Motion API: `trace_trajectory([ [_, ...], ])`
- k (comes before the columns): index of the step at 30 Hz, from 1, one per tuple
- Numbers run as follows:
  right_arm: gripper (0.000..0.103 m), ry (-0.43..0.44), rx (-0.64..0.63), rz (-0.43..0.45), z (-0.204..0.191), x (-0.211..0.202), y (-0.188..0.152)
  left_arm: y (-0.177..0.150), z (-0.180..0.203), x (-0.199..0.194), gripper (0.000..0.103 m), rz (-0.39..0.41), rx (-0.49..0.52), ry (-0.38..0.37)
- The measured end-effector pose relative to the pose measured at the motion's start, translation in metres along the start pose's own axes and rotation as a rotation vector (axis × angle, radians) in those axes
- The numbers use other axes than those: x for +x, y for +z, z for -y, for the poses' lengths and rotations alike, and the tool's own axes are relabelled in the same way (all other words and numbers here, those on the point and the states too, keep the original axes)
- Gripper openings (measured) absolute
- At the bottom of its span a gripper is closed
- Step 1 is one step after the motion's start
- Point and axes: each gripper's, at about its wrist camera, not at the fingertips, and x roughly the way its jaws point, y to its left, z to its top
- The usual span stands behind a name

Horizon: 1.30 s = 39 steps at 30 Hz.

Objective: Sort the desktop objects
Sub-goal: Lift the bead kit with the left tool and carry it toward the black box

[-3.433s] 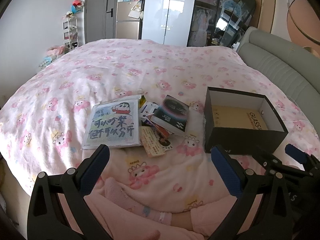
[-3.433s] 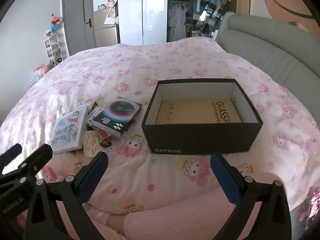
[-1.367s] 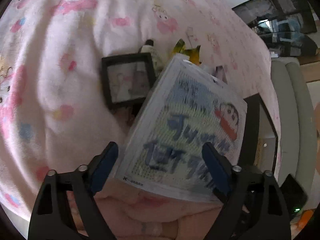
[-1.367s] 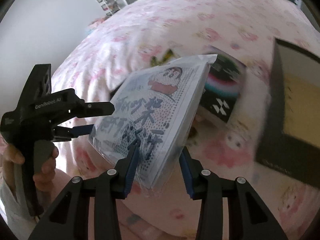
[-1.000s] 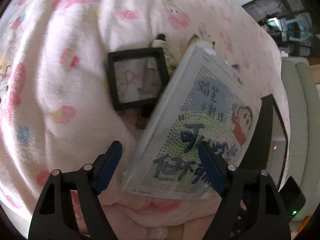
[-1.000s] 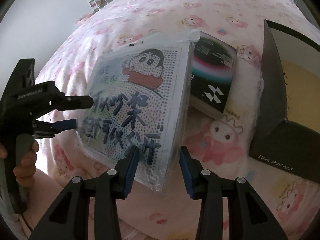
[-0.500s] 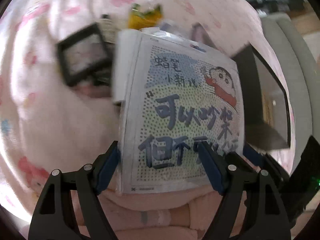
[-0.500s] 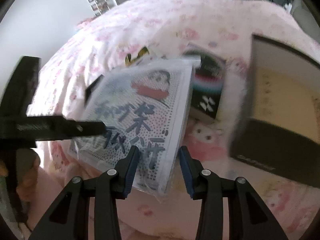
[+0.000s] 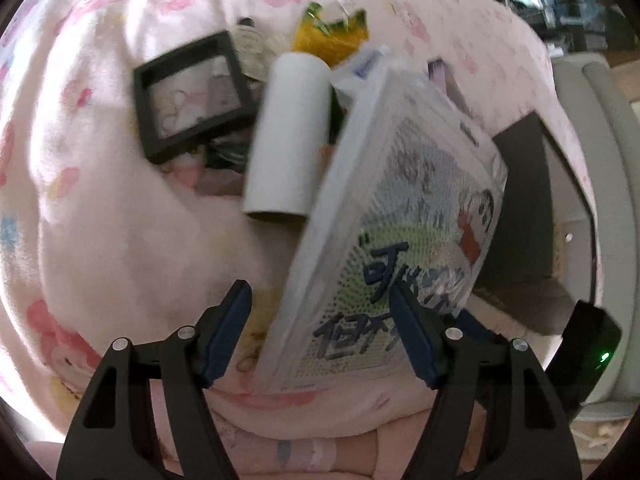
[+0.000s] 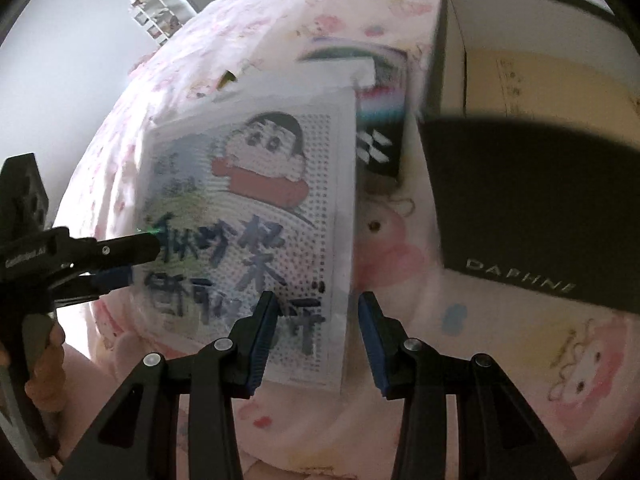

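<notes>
The cartoon-printed flat box (image 10: 256, 216) stood tilted up off the pink bedspread (image 10: 472, 344), its near edge between the blue pads of the right gripper (image 10: 316, 338). Those fingers (image 10: 262, 340) sat fairly close together with the box's lower right corner between them, though a sliver of gap showed beside the right-hand pad, so whether they truly clamped it could not be told. In the left wrist view the same box (image 9: 404, 248) leaned steeply, its printed face turned to the right, its lower edge reaching down between the widely parted fingers of the left gripper (image 9: 324, 340); the right-hand pad (image 9: 412, 336) overlapped the printed face, while the left-hand pad stood clear of the box.

From the right wrist camera the left gripper (image 10: 120, 264) came in from the left edge, its tips at the box's left side, with a hand (image 10: 44, 360) wrapped around its grip.

Behind the box lay a white cylinder (image 9: 288, 140), a black square frame (image 9: 192, 96) and a yellow-green packet (image 9: 328, 32), close together. A dark box with rainbow stripes (image 10: 380, 120) lay just beyond the cartoon box, and the open black DAPHNE shoebox (image 10: 532, 208) sat to the right.
</notes>
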Motion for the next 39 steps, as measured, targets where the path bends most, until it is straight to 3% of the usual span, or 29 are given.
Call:
trace_trajectory([
  [2,0.04,0.026,0.014,0.007,-0.001,0.003,0.002,-0.003,0.005,0.005,0.074,-0.017,0.023,0.0],
  [6,0.04,0.016,-0.017,0.023,-0.014,0.006,0.004,0.016,0.044,0.027,0.075,0.037,0.132,0.096],
  [13,0.038,0.058,-0.05,0.114,-0.034,-0.023,0.01,0.005,0.056,-0.004,0.059,0.139,0.15,-0.003],
  [16,0.038,0.057,-0.044,0.127,-0.038,-0.024,0.017,0.008,0.049,0.014,0.053,0.123,0.125,-0.041],
  [21,0.038,0.038,0.003,0.054,-0.037,0.008,0.023,0.007,0.051,0.028,0.05,0.074,0.099,-0.009],
  [23,0.038,0.028,-0.001,0.042,-0.042,0.019,0.024,0.008,0.047,0.03,0.052,0.049,0.081,0.0],
  [27,0.038,-0.019,-0.018,0.051,-0.056,0.041,0.036,0.021,0.05,0.049,0.067,0.012,0.06,-0.03],
  [29,0.044,-0.056,-0.003,0.047,-0.057,0.056,0.042,0.021,0.052,0.055,0.071,-0.005,0.065,-0.021],
  [34,0.049,0.101,0.129,-0.01,-0.047,0.079,0.051,0.021,0.057,0.051,0.064,0.017,0.085,-0.017],
  [39,0.047,0.107,0.091,0.01,-0.074,0.089,0.058,0.02,0.058,0.031,0.059,0.075,0.108,-0.017],
])
